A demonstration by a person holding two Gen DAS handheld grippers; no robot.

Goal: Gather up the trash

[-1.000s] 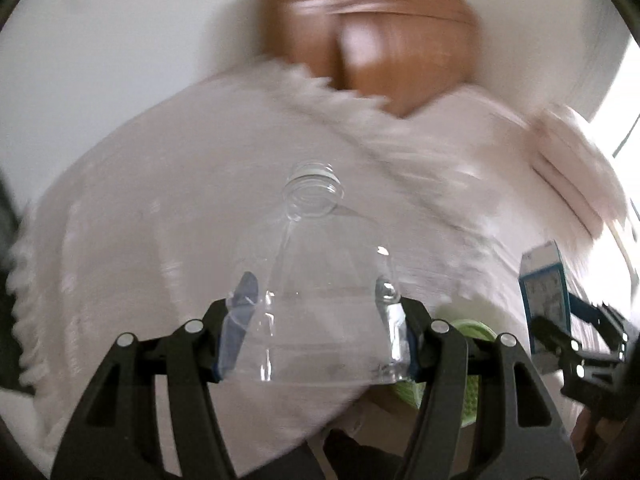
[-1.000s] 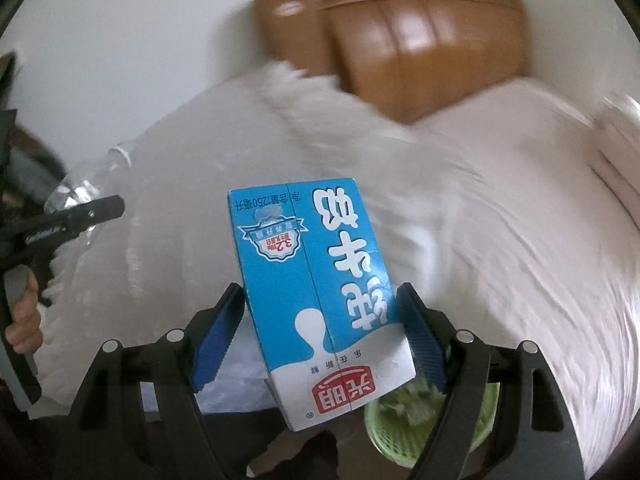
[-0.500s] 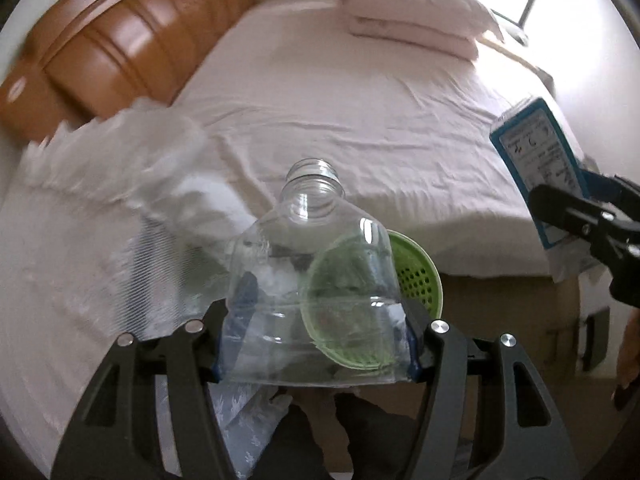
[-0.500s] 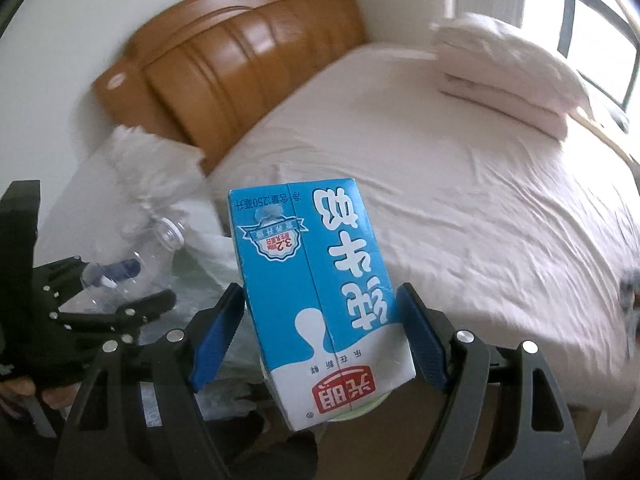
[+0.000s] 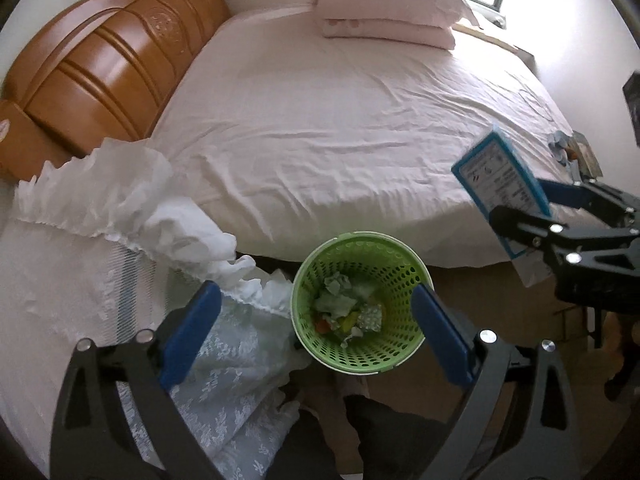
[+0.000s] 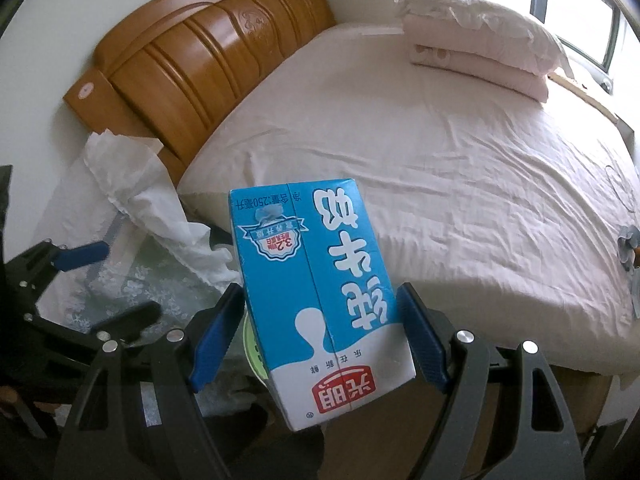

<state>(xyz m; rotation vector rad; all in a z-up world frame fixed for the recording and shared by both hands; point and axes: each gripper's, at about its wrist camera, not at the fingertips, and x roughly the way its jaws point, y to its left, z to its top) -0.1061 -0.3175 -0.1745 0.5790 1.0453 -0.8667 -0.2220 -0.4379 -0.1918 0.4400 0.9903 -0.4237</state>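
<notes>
A green perforated waste basket (image 5: 362,237) stands on the floor beside the bed, with crumpled paper and wrappers (image 5: 340,308) in its bottom. My left gripper (image 5: 316,300) hangs right above it, jaws opening wide, nothing between them. I see no clear bottle in either view. My right gripper (image 6: 320,292) is shut on a blue and white milk carton (image 6: 320,280), held upside down. In the left wrist view that carton (image 5: 500,184) and the right gripper (image 5: 524,216) hover to the basket's right. Only a green sliver of the basket (image 6: 250,344) shows behind the carton. The left gripper (image 6: 120,280) is at the left.
A bed with a pink sheet (image 5: 340,120) fills the view, with a wooden headboard (image 5: 100,68) and folded pillows (image 5: 384,12). White lace cloth (image 5: 120,208) drapes a low surface left of the basket. Small items (image 5: 576,152) lie near the bed's far right edge.
The clear bottle held in the left jaws is gone and the jaws have spread wide. Both views swung from the lace cloth toward the bed and basket. The carton stays gripped.
</notes>
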